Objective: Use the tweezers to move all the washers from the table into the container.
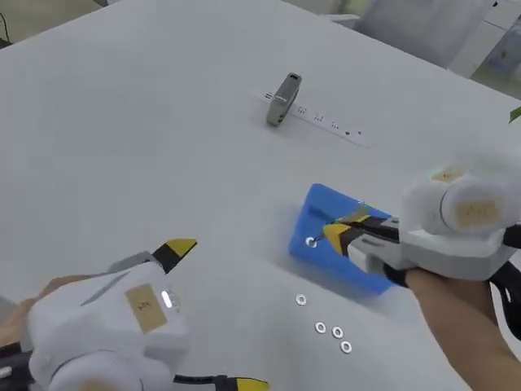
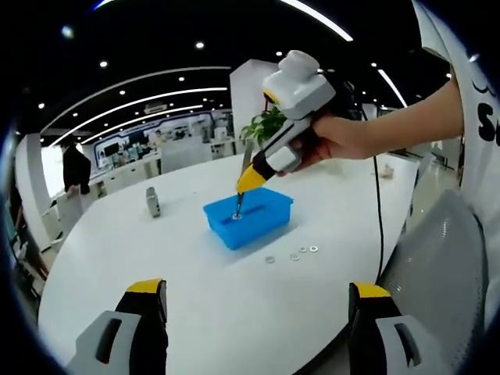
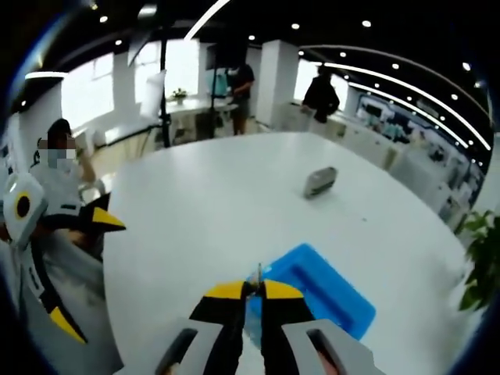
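**Left.** Your left claw (image 1: pixel 213 314) hovers low over the worktop (image 1: pixel 163 147), its yellow-tipped jaws spread wide with nothing between them. The left gripper view shows the same claw (image 2: pixel 256 289) gaping towards the work, well apart from it.

**Centre, far side.** A small grey block (image 1: pixel 283 99) stands at one end of a flat white strip (image 1: pixel 317 118), away from everything else.

**Centre right.** The blue container (image 1: pixel 326 204) rests flat on the worktop. One washer (image 1: pixel 311 242) shows at the tip of the tweezers (image 2: pixel 237 205), inside the container's outline near its left wall. You cannot tell whether it is pinched or lying on the floor. Four loose washers lie on the worktop just beside the container's near edge: one apart (image 1: pixel 301 300), then three in a close cluster (image 1: pixel 320 328), (image 1: pixel 337 332), (image 1: pixel 346 347).

**Right.** Your right claw (image 1: pixel 342 226) is clamped on the tweezers, jaws drawn nearly together around the shank, and is held above the container with the tool angled down into it. In the right gripper view the closed jaws (image 3: pixel 254 291) sit over the container's (image 3: pixel 328 293) near corner, the tweezers' end (image 3: pixel 258 273) projecting between them. Your hand (image 2: pixel 336 141) grips the tool body.
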A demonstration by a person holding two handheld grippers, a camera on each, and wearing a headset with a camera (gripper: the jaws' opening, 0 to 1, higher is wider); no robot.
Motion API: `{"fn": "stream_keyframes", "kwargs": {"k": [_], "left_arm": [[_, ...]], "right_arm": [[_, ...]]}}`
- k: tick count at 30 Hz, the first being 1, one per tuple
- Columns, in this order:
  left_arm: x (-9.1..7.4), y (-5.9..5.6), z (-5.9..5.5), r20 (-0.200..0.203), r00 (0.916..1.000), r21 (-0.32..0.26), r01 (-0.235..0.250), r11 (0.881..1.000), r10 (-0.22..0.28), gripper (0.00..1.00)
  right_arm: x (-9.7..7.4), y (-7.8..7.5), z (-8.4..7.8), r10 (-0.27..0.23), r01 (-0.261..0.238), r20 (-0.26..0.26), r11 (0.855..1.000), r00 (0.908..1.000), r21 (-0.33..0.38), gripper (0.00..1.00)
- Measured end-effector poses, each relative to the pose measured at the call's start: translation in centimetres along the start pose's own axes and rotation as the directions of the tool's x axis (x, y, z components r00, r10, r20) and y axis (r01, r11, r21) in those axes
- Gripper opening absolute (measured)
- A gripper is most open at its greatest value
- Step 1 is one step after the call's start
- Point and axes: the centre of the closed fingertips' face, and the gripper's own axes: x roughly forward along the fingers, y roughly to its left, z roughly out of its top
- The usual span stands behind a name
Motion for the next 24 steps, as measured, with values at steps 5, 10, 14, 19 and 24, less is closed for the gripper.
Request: {"fn": "stream_keyframes", "kwargs": {"k": [5, 10, 14, 19, 24], "left_arm": [[0.0, 0.0, -0.1, -0.011, 0.9999, -0.007, 0.003, 1.000, -0.003, 0.99], [-0.1, -0.1, 0.0, -0.001, 1.0000, -0.008, 0.006, 1.000, -0.006, 0.99], [-0.1, 0.0, -0.2, -0.015, 0.9999, -0.011, 0.000, 1.000, 0.000, 0.99], [0.0, -0.1, -0.4, -0.026, 0.9997, -0.017, 0.004, 1.000, -0.004, 0.99], [-0.1, -0.3, -0.3, -0.020, 0.9996, -0.051, 0.021, 0.998, -0.022, 0.99]], "right_arm": [[1.9, -1.9, -1.0, -0.028, 0.029, -0.038, 0.999, 0.9989, 0.032, 0.03], [3.9, -2.6, -1.7, -0.036, 0.037, -0.058, 0.999, 0.9977, 0.025, 0.03], [5.3, -2.5, -2.4, -0.031, 0.032, -0.083, 0.999, 0.9961, 0.016, 0.03], [6.7, -2.3, -2.8, -0.013, 0.014, -0.108, 1.000, 0.9940, 0.012, 0.03], [7.4, -2.3, -3.3, -0.003, 0.006, -0.131, 1.000, 0.9914, 0.023, 0.03]]}}
